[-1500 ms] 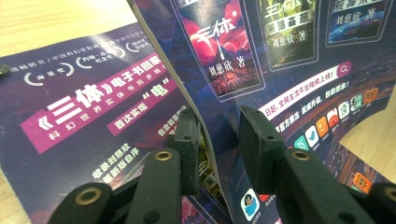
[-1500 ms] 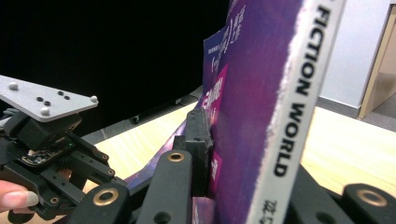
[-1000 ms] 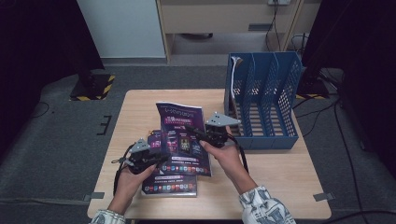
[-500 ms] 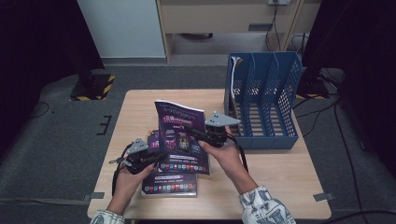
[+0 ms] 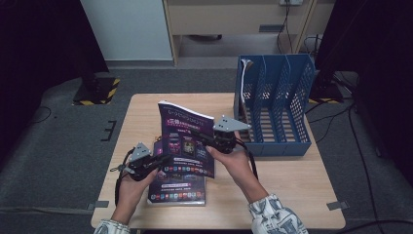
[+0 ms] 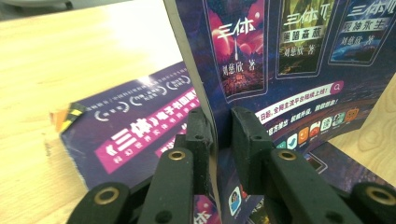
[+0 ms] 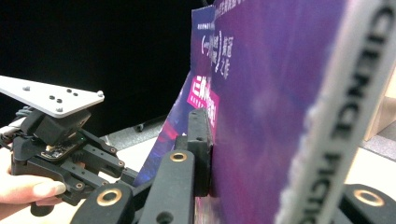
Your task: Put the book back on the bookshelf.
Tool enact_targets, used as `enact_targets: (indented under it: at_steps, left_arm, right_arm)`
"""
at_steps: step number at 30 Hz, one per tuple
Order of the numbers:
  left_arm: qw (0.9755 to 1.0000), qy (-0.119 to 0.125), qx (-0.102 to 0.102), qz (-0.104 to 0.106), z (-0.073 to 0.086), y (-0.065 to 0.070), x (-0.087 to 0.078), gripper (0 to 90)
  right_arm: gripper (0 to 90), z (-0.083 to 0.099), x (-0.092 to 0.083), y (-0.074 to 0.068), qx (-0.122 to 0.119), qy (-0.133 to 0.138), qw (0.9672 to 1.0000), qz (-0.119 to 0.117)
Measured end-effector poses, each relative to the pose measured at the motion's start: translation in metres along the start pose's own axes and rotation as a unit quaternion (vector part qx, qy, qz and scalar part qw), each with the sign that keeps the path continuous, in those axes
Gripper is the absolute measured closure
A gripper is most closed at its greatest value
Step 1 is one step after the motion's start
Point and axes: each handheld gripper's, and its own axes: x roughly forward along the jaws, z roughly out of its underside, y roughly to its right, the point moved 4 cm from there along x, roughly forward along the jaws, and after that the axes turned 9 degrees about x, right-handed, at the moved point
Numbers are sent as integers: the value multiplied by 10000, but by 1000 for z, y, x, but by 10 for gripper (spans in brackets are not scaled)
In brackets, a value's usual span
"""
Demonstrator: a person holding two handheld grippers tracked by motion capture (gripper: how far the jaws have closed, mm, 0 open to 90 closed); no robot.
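Both jaws clamped on magazine [image 5: 187, 139] edges

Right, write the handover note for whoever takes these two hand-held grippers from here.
Left hand-held gripper: shut on the raised book's lower left edge; its jaws have just been closing on it.
Right hand-held gripper: shut on the same book's right side.
The raised book is held tilted above a second book lying flat on the table.
Blue file rack stands at the table's right rear; something pale sits in its leftmost slot.
Done: book lifted off the table.
Left, probably: stand it in a rack slot, then the flat one.
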Motion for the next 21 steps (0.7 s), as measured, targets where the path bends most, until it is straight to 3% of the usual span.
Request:
enact_targets:
  at_steps: [11,21]
  left_arm:
    - [9994,101,133,-294,-3,-5,-5,788]
    - [9995,27,185,-273,1,-6,-6,792]
  right_arm:
    - [810,-2,1,-3,-80,84,9999,-34]
    - [764,-2,1,-9,-127,59,9998,-124]
